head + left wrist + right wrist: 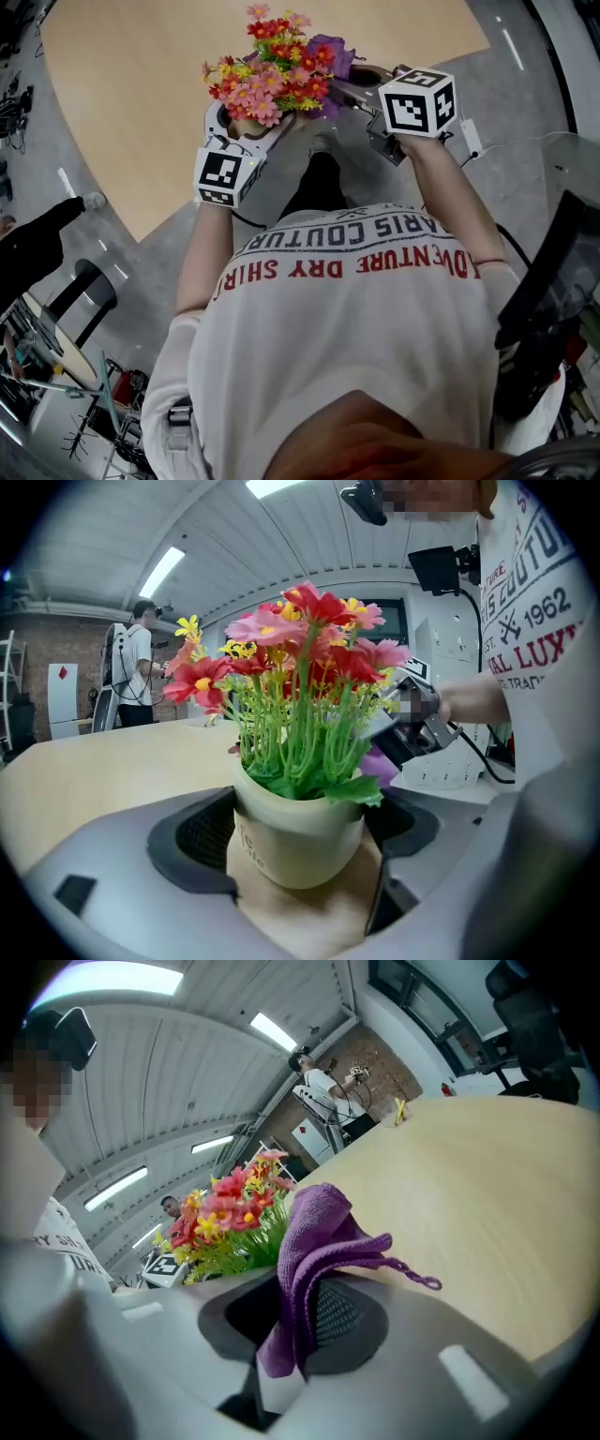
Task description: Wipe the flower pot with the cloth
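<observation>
The left gripper [302, 829] clamps the cream flower pot [281, 853] by its sides, jaws set wide. The pot is at 12 o'clock in the head view, over the curved edge of the wooden table [141, 103]. The right gripper [292, 1324] pinches the purple cloth [314, 1232], just at 3 o'clock of the flowers [272, 70]. I judge the wipe goes best when the loose fold meets the pot wall under the rim, below the stems, with the pot upright. Free table lies toward 11 o'clock; the person's body is close at 6 o'clock.
</observation>
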### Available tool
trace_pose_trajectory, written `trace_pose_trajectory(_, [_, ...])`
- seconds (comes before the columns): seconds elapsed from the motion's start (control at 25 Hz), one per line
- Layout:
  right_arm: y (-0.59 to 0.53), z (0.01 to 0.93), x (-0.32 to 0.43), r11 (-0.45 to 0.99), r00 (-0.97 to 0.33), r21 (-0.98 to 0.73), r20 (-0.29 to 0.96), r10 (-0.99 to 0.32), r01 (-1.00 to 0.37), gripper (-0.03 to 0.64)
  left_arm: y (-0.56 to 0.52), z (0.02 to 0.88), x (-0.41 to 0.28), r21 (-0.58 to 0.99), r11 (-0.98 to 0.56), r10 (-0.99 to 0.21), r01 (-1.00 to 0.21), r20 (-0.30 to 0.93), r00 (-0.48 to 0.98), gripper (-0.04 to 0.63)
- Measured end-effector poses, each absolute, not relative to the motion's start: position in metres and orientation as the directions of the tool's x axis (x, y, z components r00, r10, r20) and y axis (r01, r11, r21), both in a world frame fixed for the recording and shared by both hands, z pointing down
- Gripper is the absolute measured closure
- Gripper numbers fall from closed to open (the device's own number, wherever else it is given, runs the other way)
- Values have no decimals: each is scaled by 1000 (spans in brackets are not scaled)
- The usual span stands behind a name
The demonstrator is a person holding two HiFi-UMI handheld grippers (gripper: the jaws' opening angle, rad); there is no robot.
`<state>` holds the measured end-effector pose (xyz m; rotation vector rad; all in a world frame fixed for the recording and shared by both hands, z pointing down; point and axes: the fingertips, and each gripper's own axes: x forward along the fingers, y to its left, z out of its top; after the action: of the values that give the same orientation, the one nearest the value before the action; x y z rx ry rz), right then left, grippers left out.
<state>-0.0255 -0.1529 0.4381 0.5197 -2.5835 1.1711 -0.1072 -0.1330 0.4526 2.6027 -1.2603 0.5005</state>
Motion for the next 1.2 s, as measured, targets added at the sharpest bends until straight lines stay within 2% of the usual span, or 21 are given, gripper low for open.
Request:
trace_pose_trajectory(0.24, [-177, 423, -38, 640, -916, -659, 334, -223, -396, 566, -137, 451, -118, 40, -682, -659, -730, 397, 638, 161])
trace_pose_trajectory(0.44, [-182, 426, -49, 678, -917, -630, 355, -183, -379, 566, -136, 452, -118, 44, -732, -611, -680, 400, 684, 161])
trace_pose_trajectory(0.8, [-187, 438, -61, 672, -914, -644, 386, -126, -365, 568, -137, 449, -120, 48, -743, -604, -667, 381, 700, 161])
trace_pose_trajectory(1.04, [-186, 468, -57, 652, -830, -594, 548, -102, -472, 569, -136, 446, -119, 49, -745, -603, -666, 378, 703, 161])
trace_pose_trajectory(1.2, [-183, 481, -56, 641, -794, -583, 604, -69, -499, 569, -136, 447, -119, 48, -745, -603, -665, 379, 702, 161])
